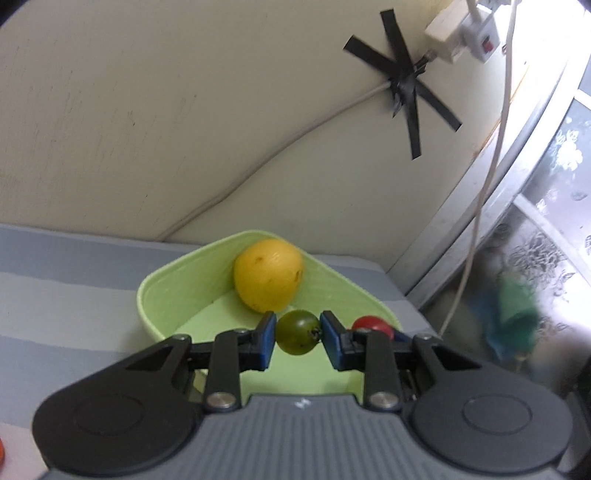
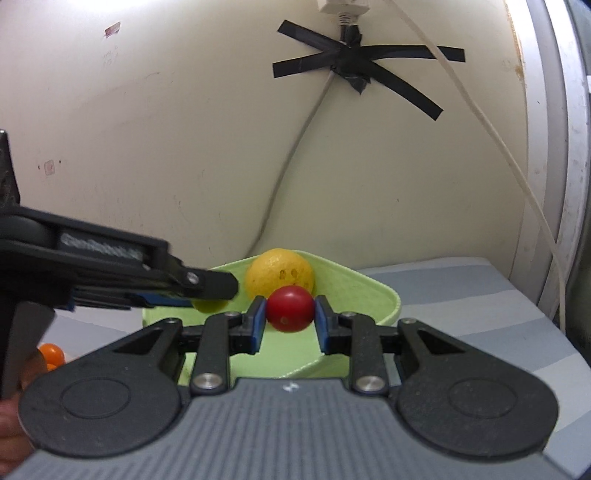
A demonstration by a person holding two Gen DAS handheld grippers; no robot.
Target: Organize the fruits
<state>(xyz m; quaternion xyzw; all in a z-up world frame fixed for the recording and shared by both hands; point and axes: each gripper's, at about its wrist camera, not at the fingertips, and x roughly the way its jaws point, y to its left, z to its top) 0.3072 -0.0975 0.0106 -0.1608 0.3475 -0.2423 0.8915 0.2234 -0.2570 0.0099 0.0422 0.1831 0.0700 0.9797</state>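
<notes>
A light green tray (image 1: 162,295) sits on the striped cloth against the wall, with a yellow citrus fruit (image 1: 268,274) in its far corner. My left gripper (image 1: 297,332) is shut on a small green fruit (image 1: 297,331) and holds it over the tray. My right gripper (image 2: 290,309) is shut on a small red fruit (image 2: 290,308) over the same tray (image 2: 369,295), just in front of the yellow fruit (image 2: 279,271). The red fruit also shows in the left wrist view (image 1: 371,325). The left gripper reaches in from the left in the right wrist view (image 2: 207,286).
Small orange fruits (image 2: 51,353) lie on the cloth at lower left. A white cable (image 1: 476,206) hangs from a wall socket (image 1: 461,35), held by black tape (image 1: 404,83). The cloth's right edge (image 1: 406,295) drops off beside a window frame.
</notes>
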